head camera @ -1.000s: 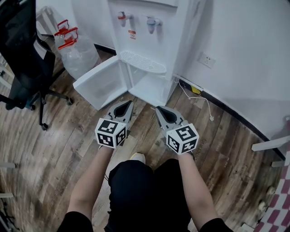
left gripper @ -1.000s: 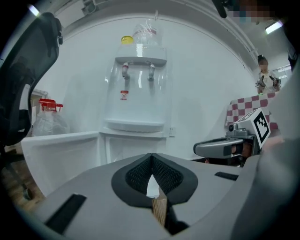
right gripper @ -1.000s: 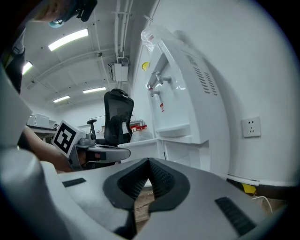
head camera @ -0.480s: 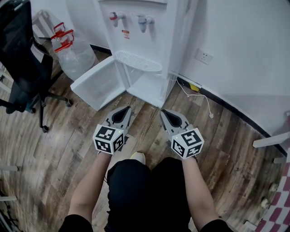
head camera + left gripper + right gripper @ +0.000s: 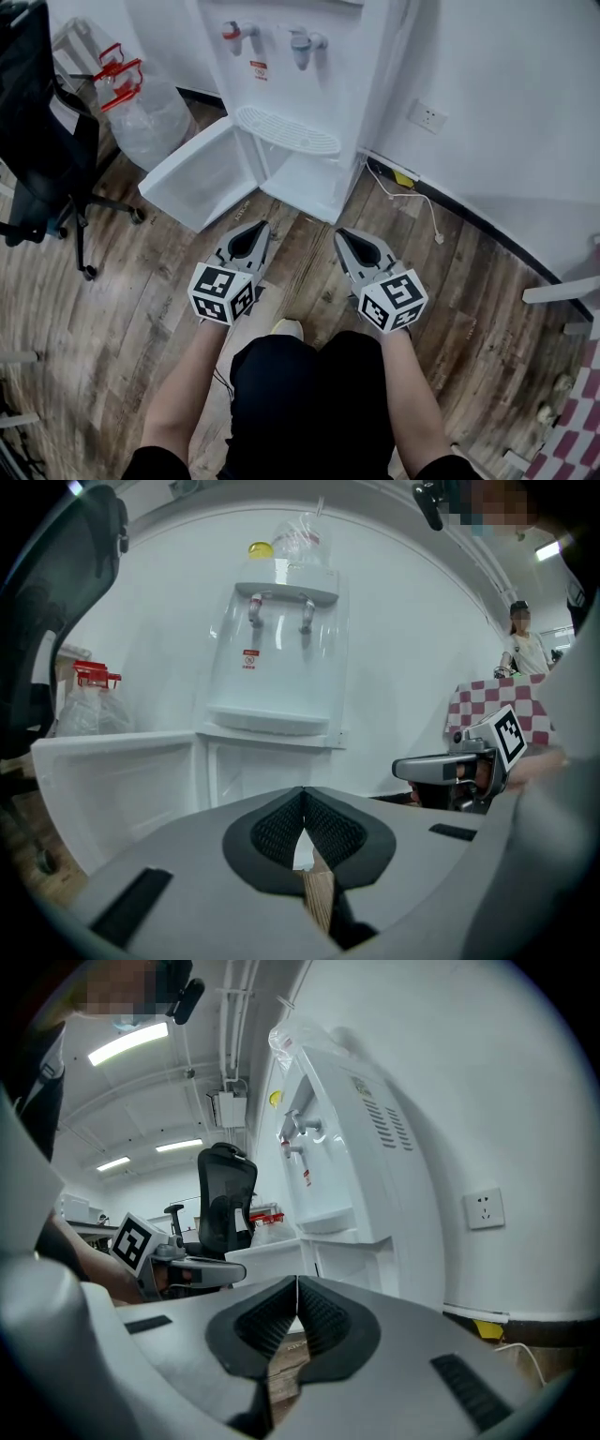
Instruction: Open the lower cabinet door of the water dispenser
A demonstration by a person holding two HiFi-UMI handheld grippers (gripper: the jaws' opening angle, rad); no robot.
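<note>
While both tools are held low in front of the person, the left gripper [image 5: 257, 225] has its jaws pressed together on nothing, as the left gripper view confirms. The right gripper [image 5: 343, 232], just beside it, is likewise closed and empty. Both point toward the water dispenser [image 5: 281, 66] without touching it, above the wooden floor [image 5: 122, 309]. The lower cabinet door [image 5: 202, 173] stands wide open, swung out to the left of the dispenser, exposing the white cabinet interior [image 5: 307, 178] beneath the drip tray [image 5: 286, 129]. Above the tray are a red tap [image 5: 234, 31] and a blue tap [image 5: 305, 40]. Left of the door are a clear water bottle [image 5: 141, 117] and a black office chair [image 5: 37, 141]. To the right are a wall socket [image 5: 427, 116] and a cable [image 5: 412, 202].
</note>
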